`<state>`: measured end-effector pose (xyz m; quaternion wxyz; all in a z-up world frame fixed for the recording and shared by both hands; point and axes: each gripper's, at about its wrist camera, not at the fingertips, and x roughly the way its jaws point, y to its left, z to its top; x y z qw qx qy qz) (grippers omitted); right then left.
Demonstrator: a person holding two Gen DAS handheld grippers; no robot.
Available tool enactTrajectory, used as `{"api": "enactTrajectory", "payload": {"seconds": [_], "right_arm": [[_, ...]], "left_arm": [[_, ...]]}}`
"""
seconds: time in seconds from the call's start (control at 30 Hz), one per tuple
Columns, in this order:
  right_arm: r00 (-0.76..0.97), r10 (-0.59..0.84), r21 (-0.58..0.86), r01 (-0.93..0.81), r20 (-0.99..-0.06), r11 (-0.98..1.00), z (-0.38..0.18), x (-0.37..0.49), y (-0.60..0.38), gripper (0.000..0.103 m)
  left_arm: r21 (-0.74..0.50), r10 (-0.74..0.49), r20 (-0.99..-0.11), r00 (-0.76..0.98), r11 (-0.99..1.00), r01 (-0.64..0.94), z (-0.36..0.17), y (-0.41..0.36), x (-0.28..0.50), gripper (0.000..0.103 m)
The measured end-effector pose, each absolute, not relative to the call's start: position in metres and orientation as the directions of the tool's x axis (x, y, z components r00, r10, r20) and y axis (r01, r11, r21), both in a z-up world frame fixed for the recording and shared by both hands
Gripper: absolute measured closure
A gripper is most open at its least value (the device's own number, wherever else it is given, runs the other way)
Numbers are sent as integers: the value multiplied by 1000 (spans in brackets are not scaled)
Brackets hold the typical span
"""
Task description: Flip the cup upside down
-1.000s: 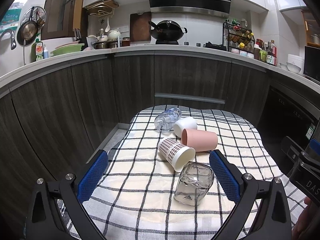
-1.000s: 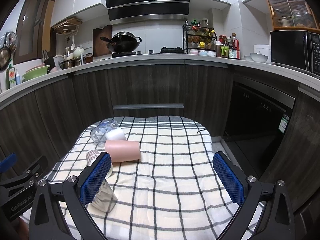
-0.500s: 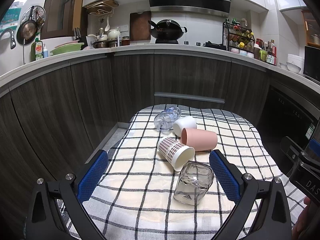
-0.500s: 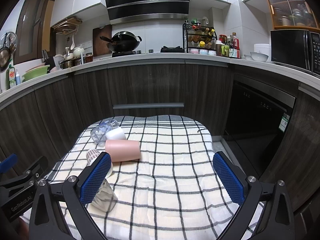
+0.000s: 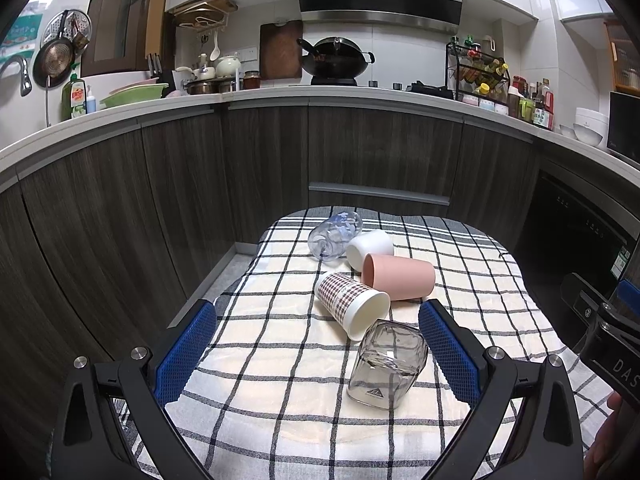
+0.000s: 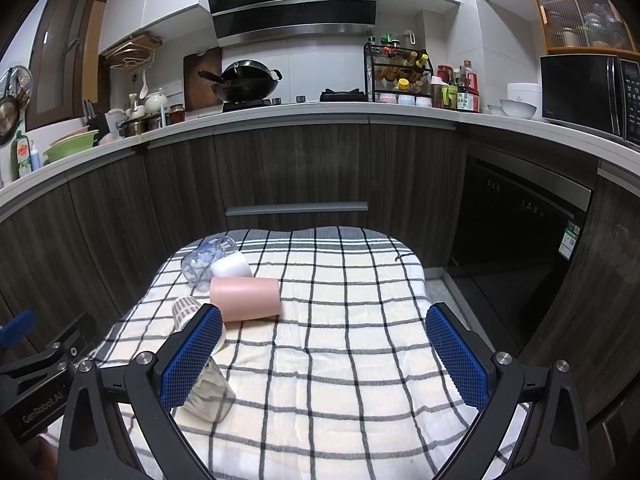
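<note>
Several cups lie on their sides on a checked cloth (image 5: pixel 280 360). Nearest is a smoky grey glass (image 5: pixel 386 364), also in the right wrist view (image 6: pixel 210 394) behind my right gripper's left finger. Behind it lie a houndstooth paper cup (image 5: pixel 352 304), a pink cup (image 5: pixel 398 276) (image 6: pixel 245 298), a white cup (image 5: pixel 370 246) and a clear glass (image 5: pixel 334 234). My left gripper (image 5: pixel 316 350) is open and empty, the grey glass just inside its right finger. My right gripper (image 6: pixel 322 354) is open and empty over bare cloth.
Dark wood cabinets (image 5: pixel 260 168) curve round behind the table. A black dishwasher front (image 6: pixel 516 232) stands at the right. The counter carries a wok (image 5: pixel 334 60), pots, a spice rack (image 6: pixel 398 74) and a microwave (image 6: pixel 588 94). The cloth's right half (image 6: pixel 360 320) holds no cups.
</note>
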<state>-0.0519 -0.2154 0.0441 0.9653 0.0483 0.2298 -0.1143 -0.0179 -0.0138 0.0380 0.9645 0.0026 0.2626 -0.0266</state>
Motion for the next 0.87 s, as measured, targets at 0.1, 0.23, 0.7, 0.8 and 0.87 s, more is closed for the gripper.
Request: {"api": "enactTrajectory", "payload": {"seconds": [0.1, 0.23, 0.7, 0.8, 0.87], "right_arm": [[868, -199, 39, 242, -454, 969, 44, -52, -215, 1], [868, -199, 40, 243, -454, 969, 44, -52, -215, 1], [868, -200, 40, 245, -455, 969, 44, -52, -215, 1], [867, -202, 37, 245, -456, 969, 44, -52, -215, 1], [864, -203, 41, 249, -460, 968, 43, -51, -216, 1]], "left_arm": [[-8, -50, -507, 861, 999, 54, 38, -14, -18, 0], [-11, -51, -508, 860, 999, 53, 38, -14, -18, 0], [-10, -36, -550, 835, 999, 37, 29, -13, -11, 0], [16, -2, -530, 848, 1000, 12, 30, -13, -14, 0], [11, -9, -533, 846, 1000, 17, 30, -12, -13, 0]]}}
